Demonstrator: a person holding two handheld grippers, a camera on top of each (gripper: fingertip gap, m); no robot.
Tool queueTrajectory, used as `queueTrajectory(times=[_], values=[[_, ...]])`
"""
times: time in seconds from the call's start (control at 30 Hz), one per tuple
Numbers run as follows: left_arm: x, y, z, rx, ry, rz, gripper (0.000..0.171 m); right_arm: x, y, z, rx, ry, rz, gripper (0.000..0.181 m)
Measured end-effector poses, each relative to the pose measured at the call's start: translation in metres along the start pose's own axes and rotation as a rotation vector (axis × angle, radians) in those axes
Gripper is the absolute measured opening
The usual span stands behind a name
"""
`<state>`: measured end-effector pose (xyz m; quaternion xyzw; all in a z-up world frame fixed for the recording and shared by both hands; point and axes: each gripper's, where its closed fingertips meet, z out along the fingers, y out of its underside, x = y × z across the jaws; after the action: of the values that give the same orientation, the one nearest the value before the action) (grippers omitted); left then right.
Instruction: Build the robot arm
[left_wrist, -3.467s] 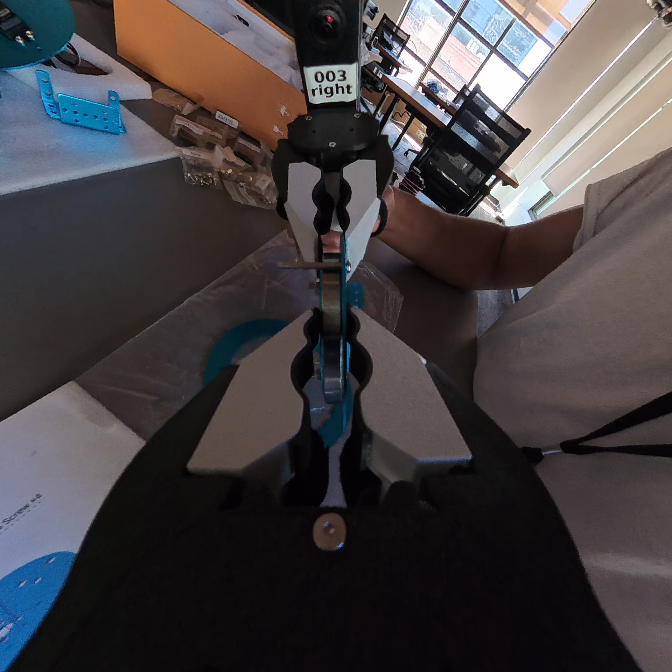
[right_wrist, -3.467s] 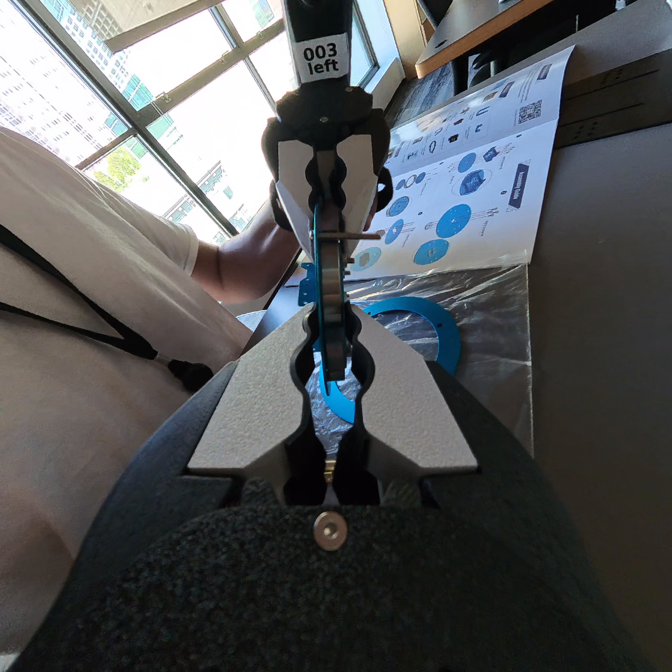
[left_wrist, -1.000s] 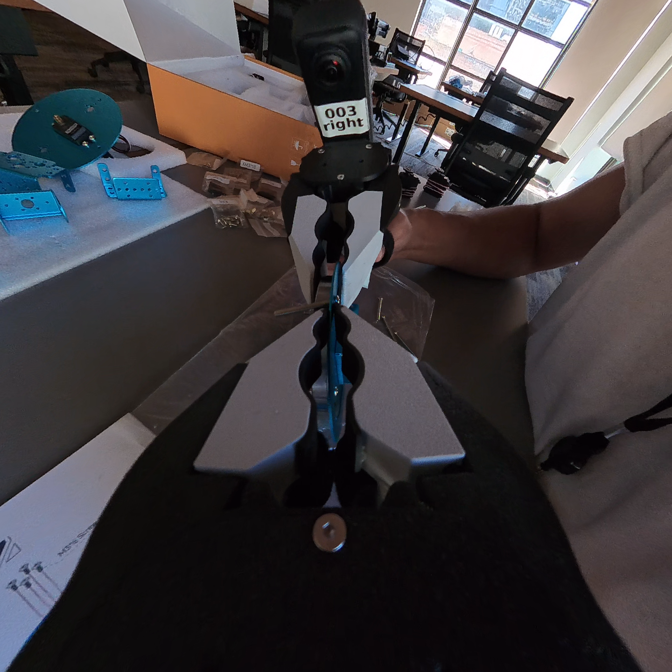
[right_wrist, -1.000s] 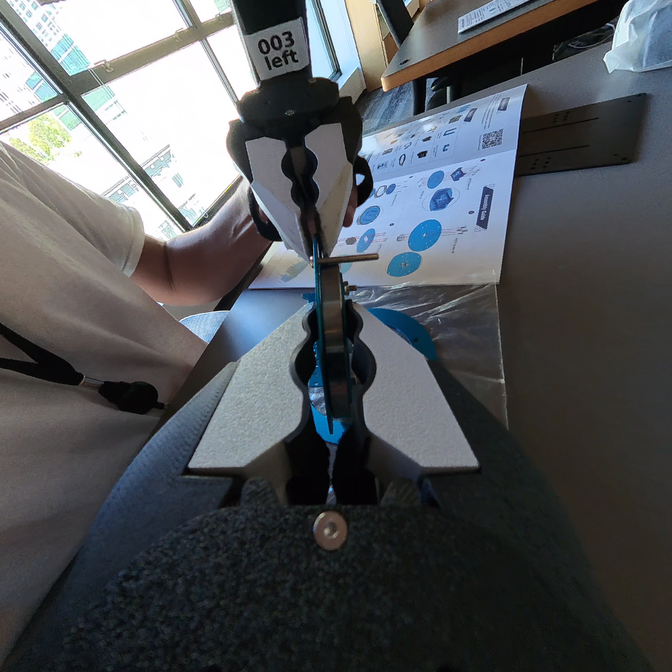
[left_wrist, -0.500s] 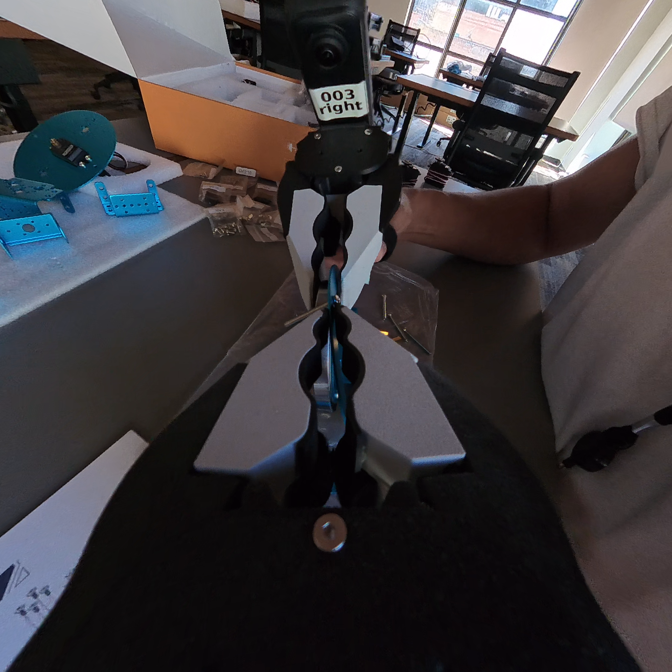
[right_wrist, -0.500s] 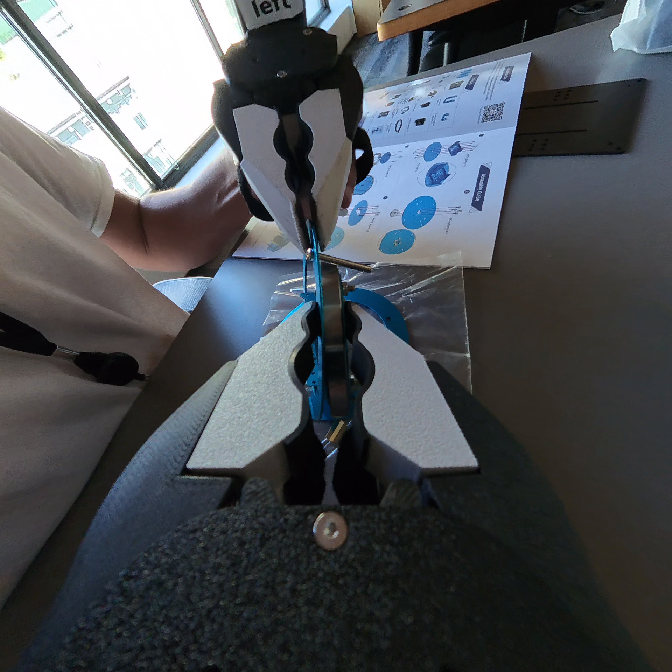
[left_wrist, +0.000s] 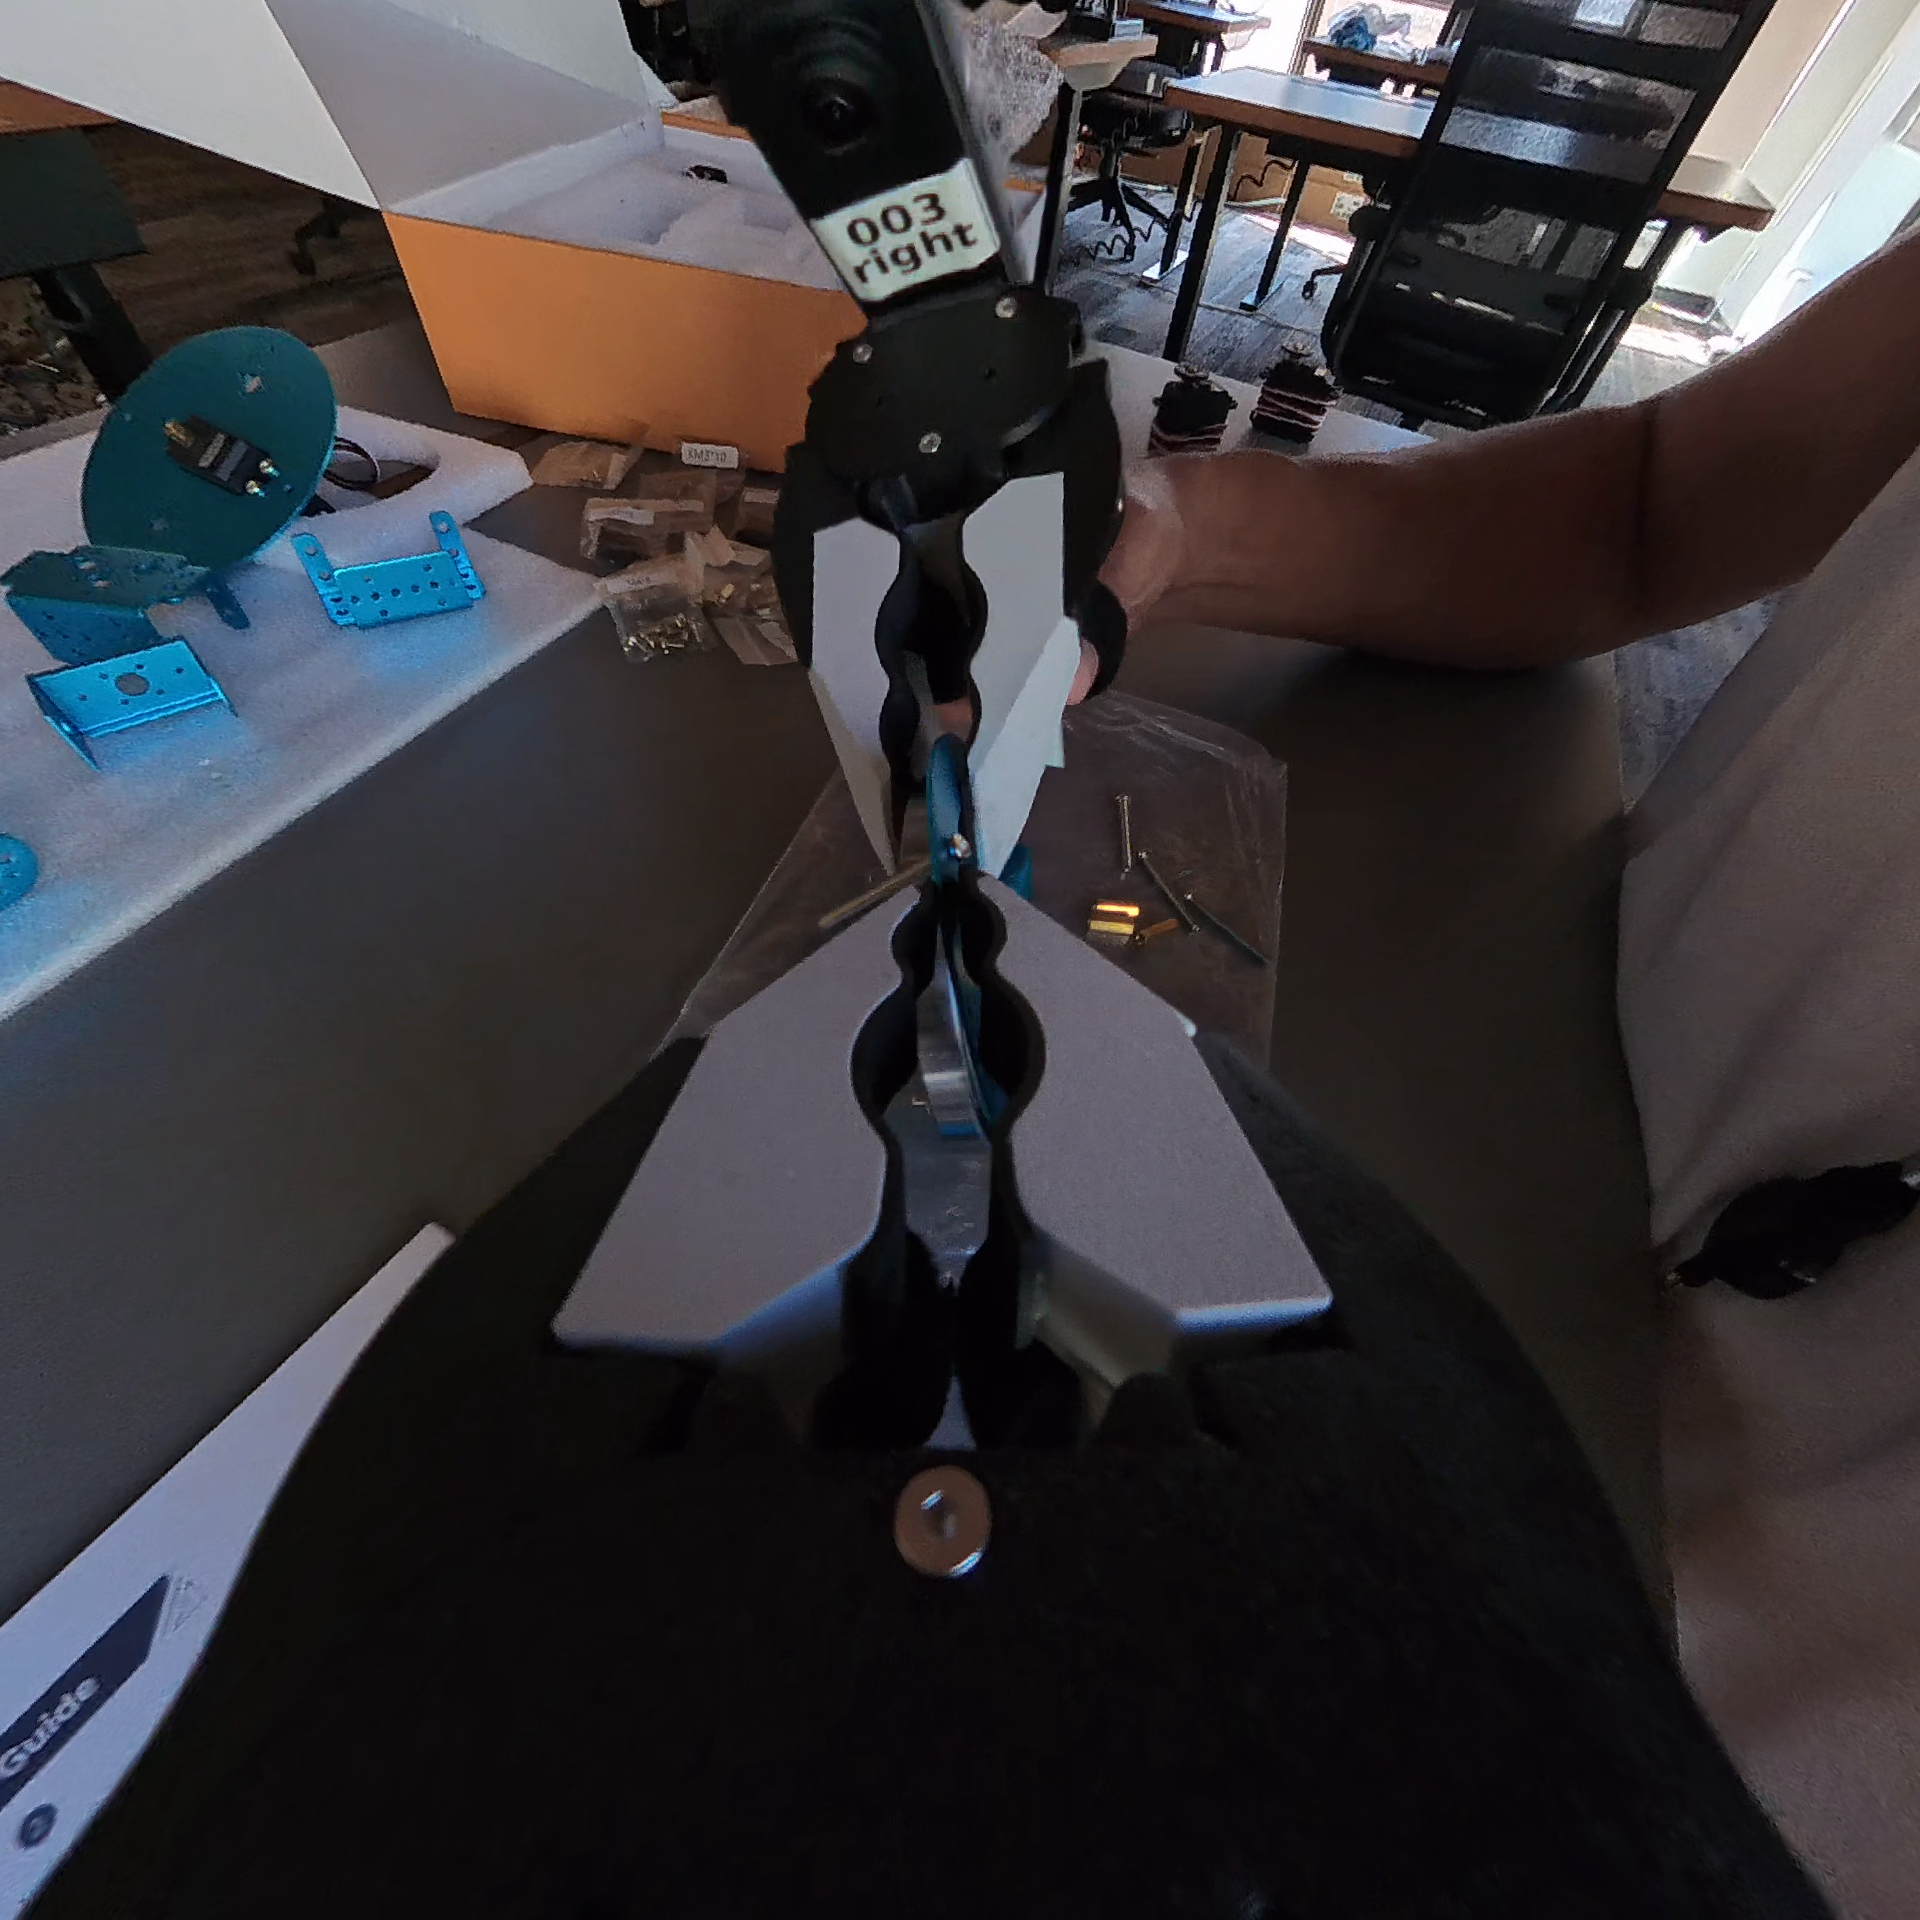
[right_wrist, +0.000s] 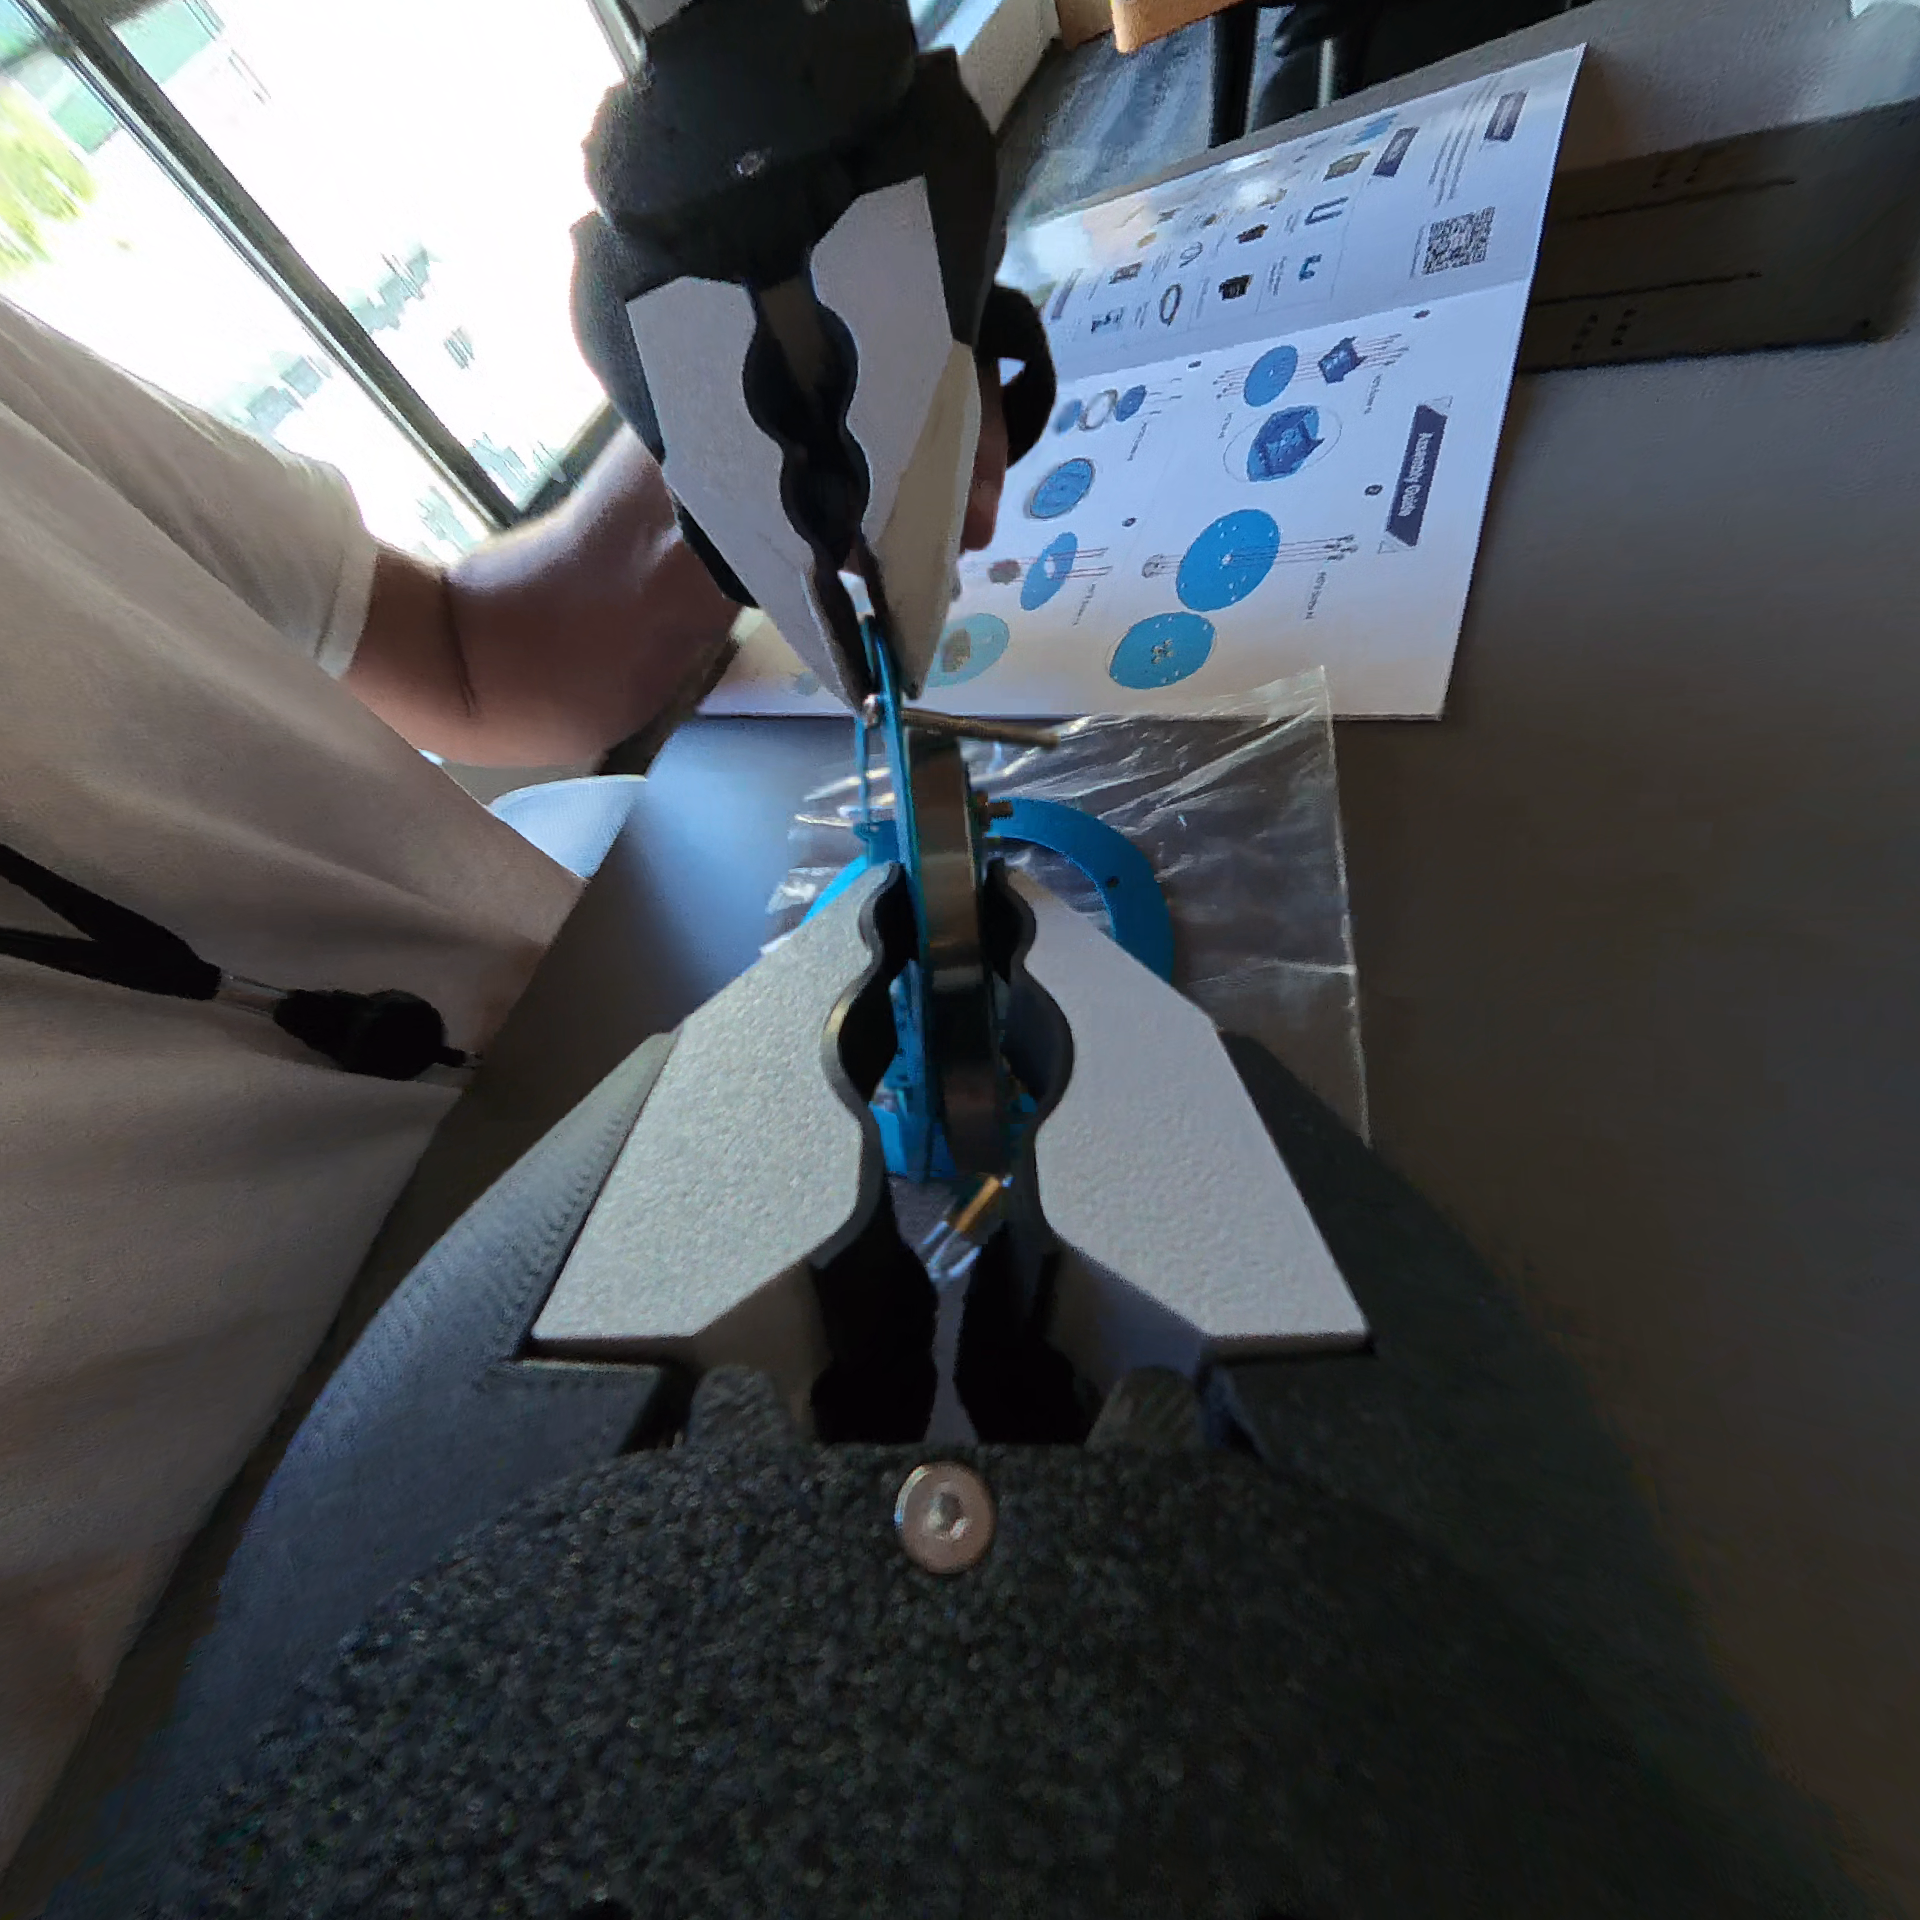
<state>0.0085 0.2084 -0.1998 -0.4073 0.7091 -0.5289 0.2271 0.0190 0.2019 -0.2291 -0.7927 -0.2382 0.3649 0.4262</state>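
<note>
With both tools, left (left_wrist: 951, 935) and right (right_wrist: 940, 894), clamped on the disc (right_wrist: 940, 883), uneven pull could twist it free and drop its screw (right_wrist: 977, 732).

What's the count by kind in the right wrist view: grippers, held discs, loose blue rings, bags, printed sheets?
Grippers: 2, left gripper and right gripper, both shut on the blue disc
Held blue disc: 1
Loose blue ring: 1
Plastic bag: 1
Printed sheet: 1
Total: 6
</note>
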Motion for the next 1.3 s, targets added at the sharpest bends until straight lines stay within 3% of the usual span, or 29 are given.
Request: queueTrajectory(times=[0.37, 0.77, 0.9, 0.97, 1.07, 1.2, 1.3], values=[[0.007, -0.019, -0.013, 0.117, 0.002, 0.010, 0.004, -0.021, -0.033, -0.007, 0.196, -0.222, 0.309, 0.012], [0.011, -0.028, -0.012, 0.170, -0.013, -0.033, 0.005, -0.026, -0.038, -0.014, 0.186, -0.170, 0.254, 0.013], [0.004, -0.031, -0.032, 0.225, -0.053, -0.129, 0.024, -0.026, -0.046, -0.023, 0.237, -0.153, 0.222, 0.012], [-0.005, -0.017, -0.049, 0.203, -0.134, -0.249, 0.026, -0.027, -0.048, -0.032, 0.264, -0.123, 0.187, 0.012], [-0.007, 0.035, -0.058, -0.017, -0.327, -0.377, 0.034, -0.031, -0.044, -0.052, 0.288, -0.043, 0.129, 0.012], [0.014, 0.074, -0.032, -0.151, -0.470, -0.535, 0.036, -0.039, -0.027, -0.069, 0.284, 0.053, 0.074, 0.012], [0.008, 0.097, -0.021, -0.261, -0.646, -0.516, 0.044, -0.048, -0.014, -0.073, 0.288, 0.052, 0.076, 0.013]])
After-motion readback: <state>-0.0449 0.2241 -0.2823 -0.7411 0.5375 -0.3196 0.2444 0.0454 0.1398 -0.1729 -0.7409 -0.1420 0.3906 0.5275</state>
